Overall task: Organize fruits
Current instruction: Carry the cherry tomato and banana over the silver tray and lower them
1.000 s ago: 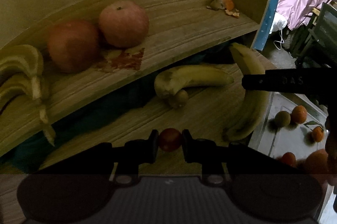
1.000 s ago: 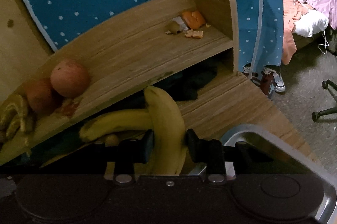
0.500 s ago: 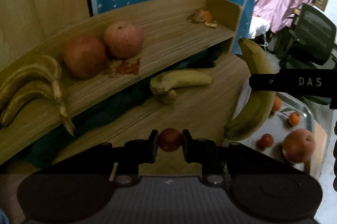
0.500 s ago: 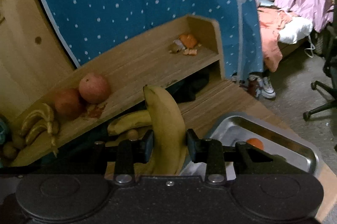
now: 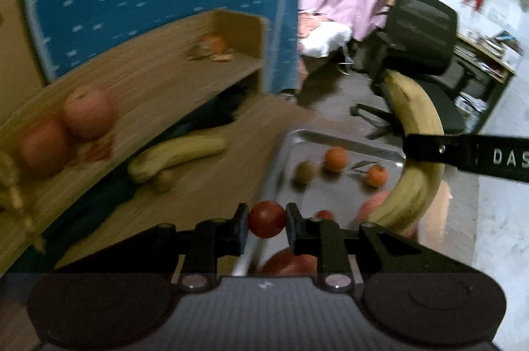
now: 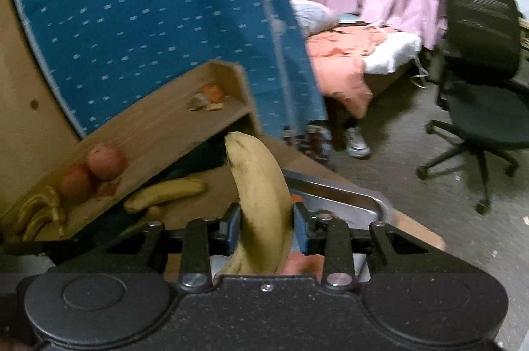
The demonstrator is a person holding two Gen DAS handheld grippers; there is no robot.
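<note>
Both grippers have swung away from the wooden shelf [image 5: 158,60] and now hang over the metal tray [image 5: 330,142] at the counter's edge, where half a second ago they faced the shelf. Left gripper [image 5: 267,219] is clamped on a small red fruit [image 5: 267,218]; right gripper [image 6: 266,228] is clamped around a banana [image 6: 261,202]. Judging by this, both fruits are headed for the tray, joining the oranges [image 5: 335,157] there.
</note>
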